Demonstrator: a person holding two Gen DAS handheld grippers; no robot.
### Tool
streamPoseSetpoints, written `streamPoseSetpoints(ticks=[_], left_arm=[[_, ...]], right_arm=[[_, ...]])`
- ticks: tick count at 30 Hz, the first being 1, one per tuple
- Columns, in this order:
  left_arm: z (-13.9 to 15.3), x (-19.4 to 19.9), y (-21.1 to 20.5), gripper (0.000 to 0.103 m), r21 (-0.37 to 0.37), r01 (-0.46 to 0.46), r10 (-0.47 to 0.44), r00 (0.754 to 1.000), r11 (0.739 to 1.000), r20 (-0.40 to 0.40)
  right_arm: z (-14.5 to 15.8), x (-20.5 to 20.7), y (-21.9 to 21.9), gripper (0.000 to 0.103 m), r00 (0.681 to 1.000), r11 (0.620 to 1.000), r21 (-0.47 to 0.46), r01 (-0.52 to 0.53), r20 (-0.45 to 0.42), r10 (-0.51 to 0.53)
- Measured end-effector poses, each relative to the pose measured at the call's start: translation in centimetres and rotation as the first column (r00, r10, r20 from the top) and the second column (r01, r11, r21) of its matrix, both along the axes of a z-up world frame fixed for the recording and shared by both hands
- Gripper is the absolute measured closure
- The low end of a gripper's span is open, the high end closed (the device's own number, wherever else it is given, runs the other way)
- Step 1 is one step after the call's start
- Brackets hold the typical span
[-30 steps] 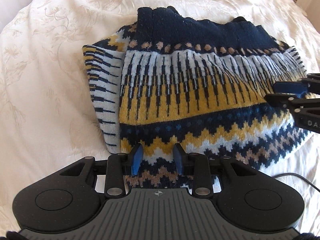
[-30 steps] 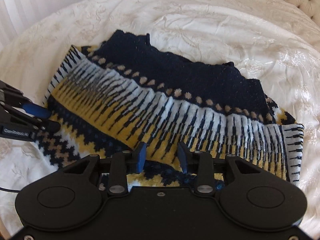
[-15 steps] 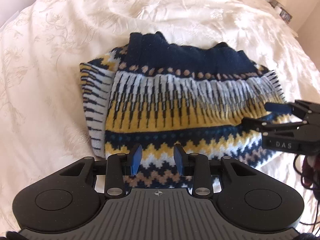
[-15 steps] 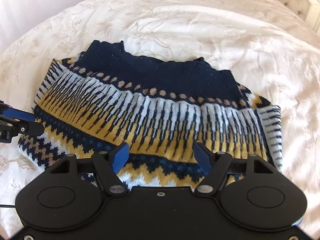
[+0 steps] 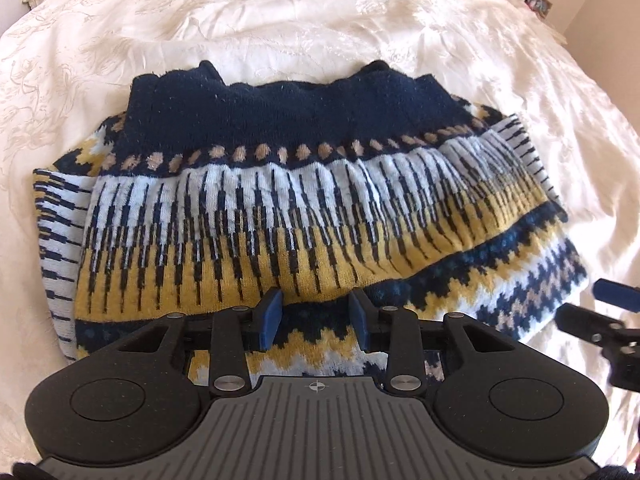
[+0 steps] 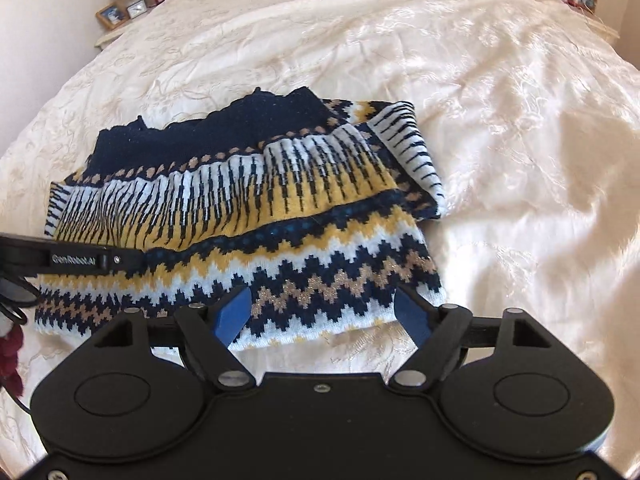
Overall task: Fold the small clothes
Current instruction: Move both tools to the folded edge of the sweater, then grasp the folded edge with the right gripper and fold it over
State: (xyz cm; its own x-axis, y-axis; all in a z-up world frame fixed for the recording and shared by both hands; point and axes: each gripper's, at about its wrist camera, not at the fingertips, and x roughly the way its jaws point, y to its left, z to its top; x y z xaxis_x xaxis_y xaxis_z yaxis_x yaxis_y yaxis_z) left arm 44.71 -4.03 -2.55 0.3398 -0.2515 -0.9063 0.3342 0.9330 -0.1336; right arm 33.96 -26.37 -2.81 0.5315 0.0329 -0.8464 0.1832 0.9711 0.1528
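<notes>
Left wrist view: a folded knitted sweater [image 5: 304, 208], patterned in navy, white and mustard, lies flat on a cream embroidered bedspread [image 5: 320, 20], navy collar band at the far edge. The left gripper [image 5: 314, 320] sits over the sweater's near hem, its blue fingers [image 5: 270, 316] parted with a gap between them and no fabric pinched. The right gripper shows at the right edge, just beside the sweater's right corner.

Right wrist view: the right gripper [image 6: 326, 316] hangs at the sweater's [image 6: 240, 216] near zigzag hem, jaws spread wide, gripping nothing. The left gripper's arm [image 6: 72, 259] reaches in from the left over the knit. A bedside table [image 6: 120, 20] with framed photos stands far left.
</notes>
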Motion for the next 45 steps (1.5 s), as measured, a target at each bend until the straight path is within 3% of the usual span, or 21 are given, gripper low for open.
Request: streamPoseSetpoints(ticks=[12, 18, 26, 34, 40, 45], left_arm=[[-1.8, 1.5, -0.4, 0.065, 0.023, -0.080, 0.082, 0.994, 0.997, -0.071], [-1.9, 0.9, -0.5, 0.064, 0.025, -0.118, 0.119, 0.991, 0.993, -0.055], [-2.1, 1.4, -1.0, 0.063, 0.055, -0.136, 0.140, 0.987, 0.989, -0.076], [-2.3, 1.5, -1.1, 0.062, 0.088, -0.157, 0.163, 0.984, 0.984, -0.068], [-2.6, 0.9, -2.0, 0.063, 0.113, -0.160, 0.167, 0.984, 0.981, -0.054], [-1.6, 0.8, -2.3, 0.064, 0.107, -0.175, 0.184, 0.980, 0.979, -0.079]], right_arm=[[-1.5, 1.9, -6.9, 0.015, 0.995, 0.974, 0.208, 0.094, -0.006, -0.095], [-2.9, 3.6, -9.7, 0.014, 0.999, 0.955, 0.293, 0.047, -0.001, -0.049], [-5.7, 6.1, -11.9, 0.012, 1.000, 0.886, 0.463, -0.025, 0.007, 0.025], [-8.4, 8.6, -12.7, 0.007, 0.996, 0.787, 0.612, -0.082, 0.030, 0.080], [-9.1, 10.3, -12.1, 0.000, 0.992, 0.751, 0.648, -0.122, 0.061, 0.109], [-9.2, 10.6, -12.1, 0.000, 0.992, 0.739, 0.662, -0.127, 0.065, 0.112]])
